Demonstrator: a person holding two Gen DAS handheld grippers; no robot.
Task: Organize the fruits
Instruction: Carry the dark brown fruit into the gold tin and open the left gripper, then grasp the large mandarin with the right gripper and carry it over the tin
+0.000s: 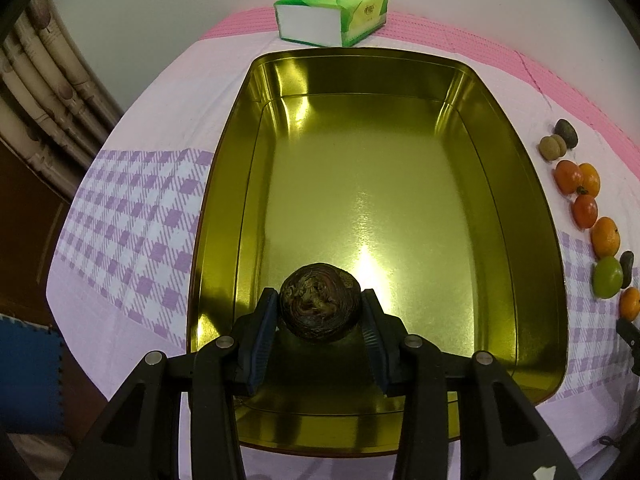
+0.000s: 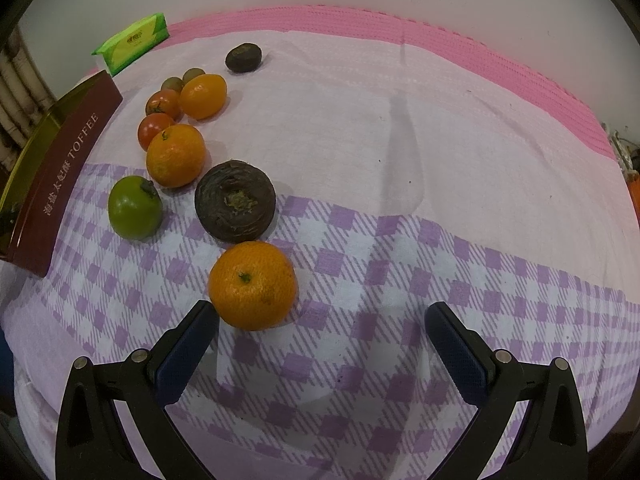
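A dark brown, rough round fruit (image 1: 318, 306) sits low in the near end of the gold tin (image 1: 224, 200). My left gripper (image 1: 319, 293) straddles it. The left pad is against it and a thin gap shows at the right pad. On the checked cloth, my right gripper (image 2: 320, 307) stands open and holds nothing. An orange (image 2: 253, 284) lies just beyond its left fingertip. Behind that lie another dark brown fruit (image 2: 235, 200), a green fruit (image 2: 135, 207), a second orange (image 2: 175, 155), two red tomatoes (image 2: 154, 130) and a third orange (image 2: 203, 96).
A green tissue pack (image 1: 332, 16) lies behind the tin. The tin's maroon outer wall (image 2: 60, 168) stands left of the fruit row. A small dark fruit (image 2: 243, 57) and small brown ones (image 2: 194, 75) lie at the far end. Bare cloth spreads right of the fruits.
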